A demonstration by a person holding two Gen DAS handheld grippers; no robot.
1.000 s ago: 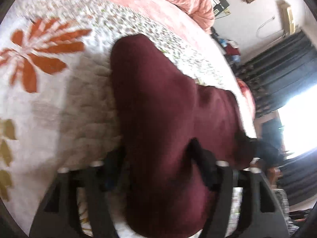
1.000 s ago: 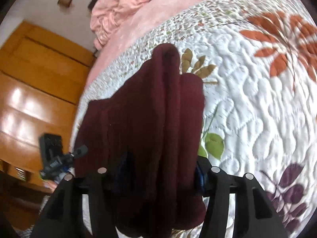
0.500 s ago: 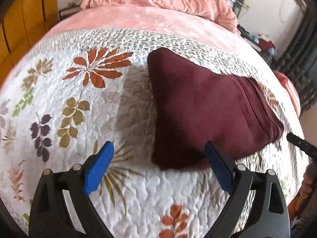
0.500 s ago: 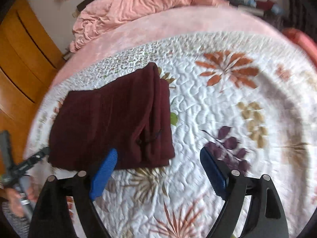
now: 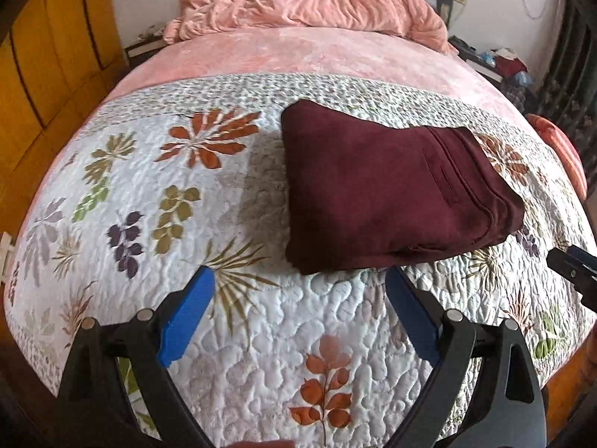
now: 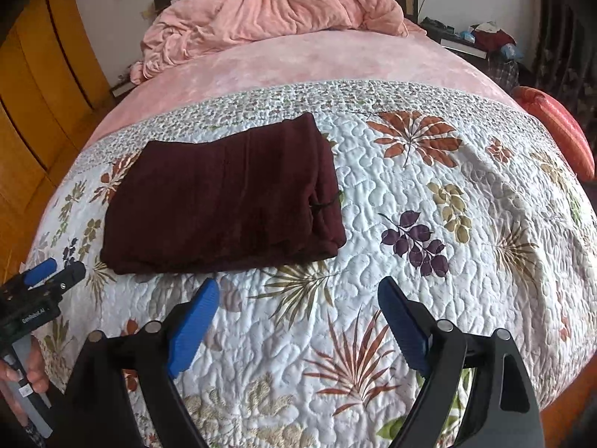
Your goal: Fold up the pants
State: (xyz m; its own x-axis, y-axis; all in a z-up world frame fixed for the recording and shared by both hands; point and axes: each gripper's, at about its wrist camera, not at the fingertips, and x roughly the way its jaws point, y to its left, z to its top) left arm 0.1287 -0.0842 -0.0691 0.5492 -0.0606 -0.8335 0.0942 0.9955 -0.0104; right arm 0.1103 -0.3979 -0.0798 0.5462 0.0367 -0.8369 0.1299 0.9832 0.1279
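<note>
The maroon pants point(image 5: 388, 194) lie folded into a thick rectangle on the floral quilt point(image 5: 186, 194); the right wrist view shows the same pants point(image 6: 224, 201) left of centre. My left gripper point(image 5: 298, 287) hangs open above the quilt just in front of the bundle's near edge, blue pads wide apart, nothing between them. My right gripper point(image 6: 298, 291) is open too, just in front of the bundle's near right corner, holding nothing. The left gripper point(image 6: 44, 274) also shows at the left edge of the right wrist view, held by a hand point(image 6: 33, 369).
A crumpled pink blanket point(image 5: 309, 0) is heaped at the head of the bed on a pink sheet point(image 5: 298, 56). A wooden wardrobe point(image 5: 44, 56) stands to the left. An orange bolster point(image 6: 556, 130) and dark curtains are on the right.
Both grippers let go of the pants, opened wide and pulled back and up. The pants now lie folded on the quilt instead of between the fingers.
</note>
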